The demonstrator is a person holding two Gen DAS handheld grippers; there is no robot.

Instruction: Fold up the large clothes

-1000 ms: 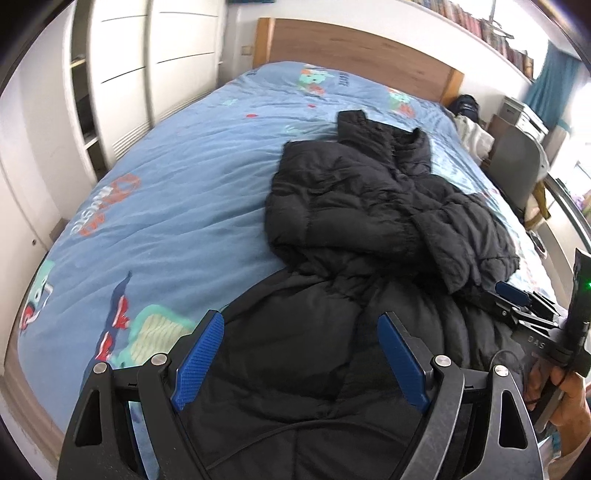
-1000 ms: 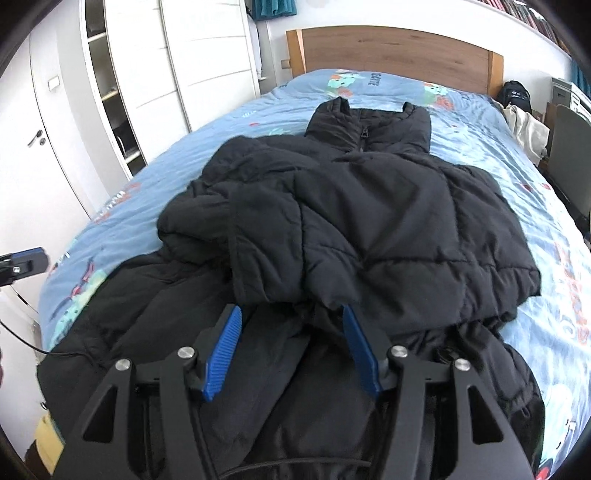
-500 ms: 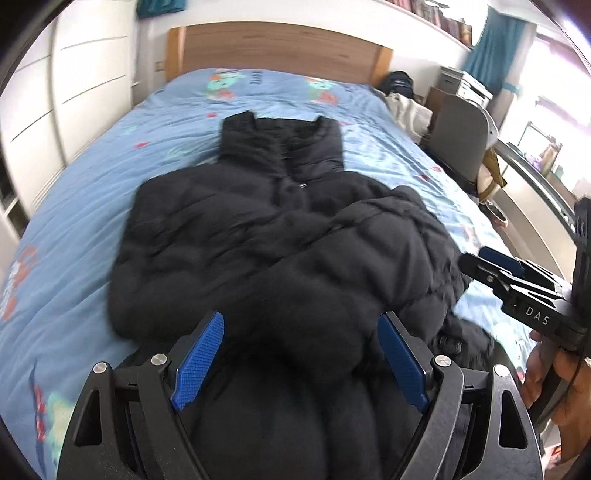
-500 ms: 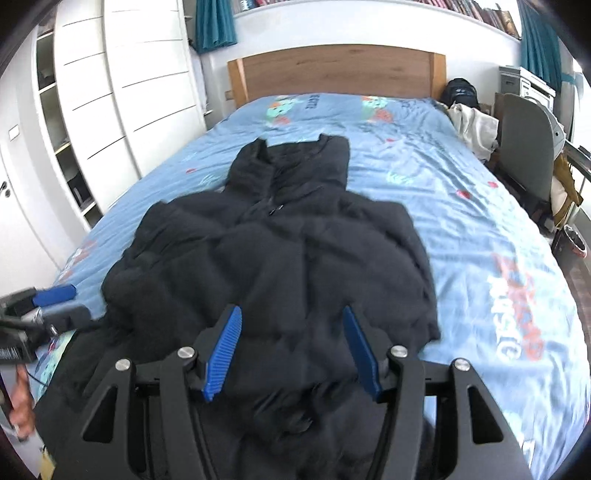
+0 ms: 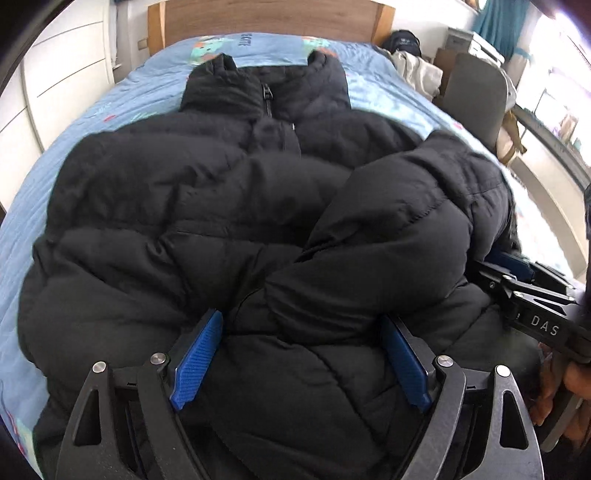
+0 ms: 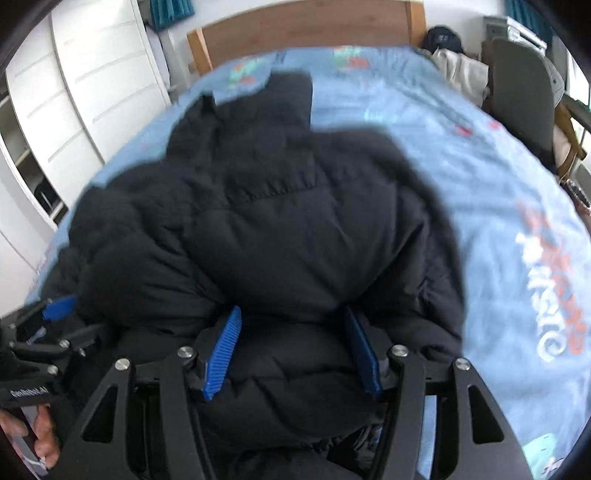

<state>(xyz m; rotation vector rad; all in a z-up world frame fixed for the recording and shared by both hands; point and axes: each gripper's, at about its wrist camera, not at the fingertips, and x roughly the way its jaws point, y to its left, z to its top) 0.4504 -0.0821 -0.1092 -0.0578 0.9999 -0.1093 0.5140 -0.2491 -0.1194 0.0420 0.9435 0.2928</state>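
A large black puffer jacket (image 5: 192, 206) lies on the blue bed, collar toward the headboard, sleeves folded over its front. It also shows in the right wrist view (image 6: 295, 229). My left gripper (image 5: 299, 354) is open, its blue pads either side of a fold at the jacket's near hem, with fabric bulging between them. My right gripper (image 6: 291, 350) is open too, its pads set on either side of the jacket's lower edge. The right gripper also shows at the right of the left wrist view (image 5: 517, 273); the left gripper shows at the left of the right wrist view (image 6: 55, 310).
The bed (image 6: 498, 221) has a blue cartoon-print cover and a wooden headboard (image 5: 266, 18). White wardrobes (image 6: 92, 85) stand on the left. A grey chair (image 5: 476, 96) and a heap of clothes (image 5: 413, 66) are to the right of the bed.
Both grippers have moved forward and down onto the jacket's near hem. The jacket now fills both views. Both jaws stay open.
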